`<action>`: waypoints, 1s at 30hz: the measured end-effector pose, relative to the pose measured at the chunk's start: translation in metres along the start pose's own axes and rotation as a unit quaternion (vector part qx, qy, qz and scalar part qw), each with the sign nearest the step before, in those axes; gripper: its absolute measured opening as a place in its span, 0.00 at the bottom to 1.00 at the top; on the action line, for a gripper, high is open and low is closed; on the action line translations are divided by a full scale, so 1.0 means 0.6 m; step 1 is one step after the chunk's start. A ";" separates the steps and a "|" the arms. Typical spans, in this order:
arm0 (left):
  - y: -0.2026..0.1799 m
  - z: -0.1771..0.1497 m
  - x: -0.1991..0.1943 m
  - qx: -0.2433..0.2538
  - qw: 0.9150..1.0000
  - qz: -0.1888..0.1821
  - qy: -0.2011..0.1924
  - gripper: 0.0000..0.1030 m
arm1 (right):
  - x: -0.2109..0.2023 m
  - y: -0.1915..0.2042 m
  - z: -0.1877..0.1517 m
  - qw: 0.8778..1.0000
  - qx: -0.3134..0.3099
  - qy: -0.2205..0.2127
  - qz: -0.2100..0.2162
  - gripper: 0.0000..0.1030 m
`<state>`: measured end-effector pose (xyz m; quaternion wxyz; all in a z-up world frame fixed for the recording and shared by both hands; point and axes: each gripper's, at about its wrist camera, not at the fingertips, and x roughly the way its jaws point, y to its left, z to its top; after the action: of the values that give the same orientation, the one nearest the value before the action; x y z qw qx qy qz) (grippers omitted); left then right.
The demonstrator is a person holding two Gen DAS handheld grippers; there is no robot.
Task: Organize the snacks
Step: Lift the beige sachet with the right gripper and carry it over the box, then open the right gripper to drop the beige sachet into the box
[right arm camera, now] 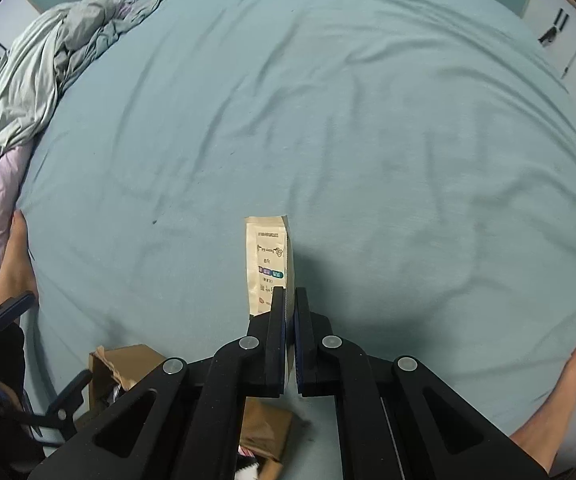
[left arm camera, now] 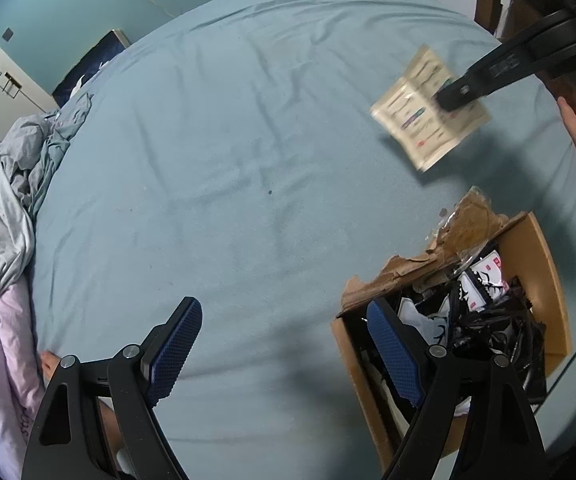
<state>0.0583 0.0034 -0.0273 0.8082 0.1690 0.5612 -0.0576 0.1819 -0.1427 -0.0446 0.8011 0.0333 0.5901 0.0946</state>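
Note:
A cream snack packet (right arm camera: pixel 267 264) with printed text hangs above the blue bedsheet, and my right gripper (right arm camera: pixel 290 300) is shut on its near end. In the left wrist view the same packet (left arm camera: pixel 420 120) floats at the upper right, pinched by the right gripper (left arm camera: pixel 454 98). My left gripper (left arm camera: pixel 283 344) stands open over the sheet with nothing between its blue pads; its right finger (left arm camera: pixel 394 356) overlaps an open cardboard box (left arm camera: pixel 544 264). Inside the box lie several black and white snack packets (left arm camera: pixel 484 312).
A rumpled grey and lilac duvet (left arm camera: pixel 3 220) is heaped along the left of the bed. The box (right arm camera: pixel 127 364) has torn flaps. A person's bare feet (right arm camera: pixel 560 392) rest at the bed's edges. Cupboards and a teal wall lie beyond the bed.

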 end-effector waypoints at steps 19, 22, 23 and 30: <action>-0.009 -0.007 -0.023 -0.008 1.000 -0.004 -0.014 0.83 | -0.192 -0.068 -0.102 0.998 -0.014 -0.034 0.043 0.01; -0.015 -0.008 -0.029 -0.007 1.000 0.002 -0.016 0.83 | -0.212 -0.074 -0.121 0.997 -0.022 -0.040 0.060 0.01; -0.017 -0.009 -0.032 -0.006 1.000 0.003 -0.018 0.83 | -0.219 -0.073 -0.126 0.997 -0.028 -0.044 0.065 0.01; -0.022 -0.016 -0.052 -0.005 0.999 0.018 -0.038 0.83 | -0.236 -0.042 -0.164 0.989 -0.084 -0.041 0.112 0.01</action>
<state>0.0348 -0.0086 -0.0042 0.8308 0.1724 0.5272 -0.0463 0.0503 -0.2003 0.0547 0.8092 0.0357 0.5389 0.2315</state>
